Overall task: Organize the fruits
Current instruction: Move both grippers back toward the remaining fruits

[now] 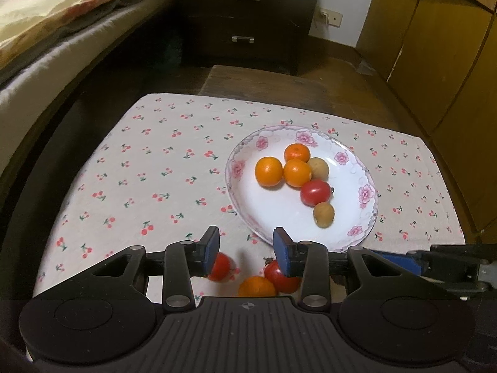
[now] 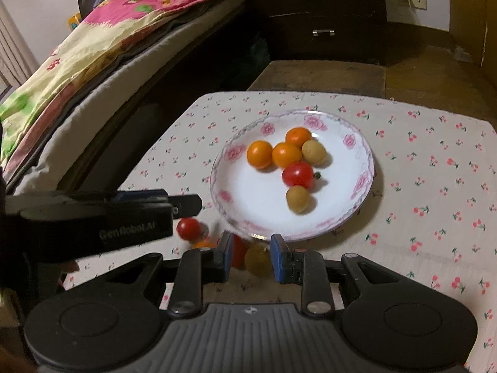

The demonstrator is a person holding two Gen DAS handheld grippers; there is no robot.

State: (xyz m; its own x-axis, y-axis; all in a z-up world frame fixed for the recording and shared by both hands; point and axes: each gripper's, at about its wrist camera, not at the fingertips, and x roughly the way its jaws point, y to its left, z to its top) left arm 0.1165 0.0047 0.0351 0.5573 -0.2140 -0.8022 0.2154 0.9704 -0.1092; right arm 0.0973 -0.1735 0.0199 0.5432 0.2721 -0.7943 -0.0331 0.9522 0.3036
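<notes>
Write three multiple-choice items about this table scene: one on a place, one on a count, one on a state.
1. Where do the two tomatoes outside the plate lie?
A. On the cherry-print cloth, under the left tongs
B. On the bed
C. On the wooden floor

2. How many oranges are on the plate?
A. Two
B. Three
C. Five

3. In what state are the left tongs?
A. Shut on an orange
B. Shut on the plate's rim
C. Open, gripping nothing

Answers:
1 A, since both red tomatoes rest on the cloth just below the blue pads.
2 B, since three oranges sit together in the plate's far half.
3 C, since the two pads stand apart with only cloth showing between them.
</notes>
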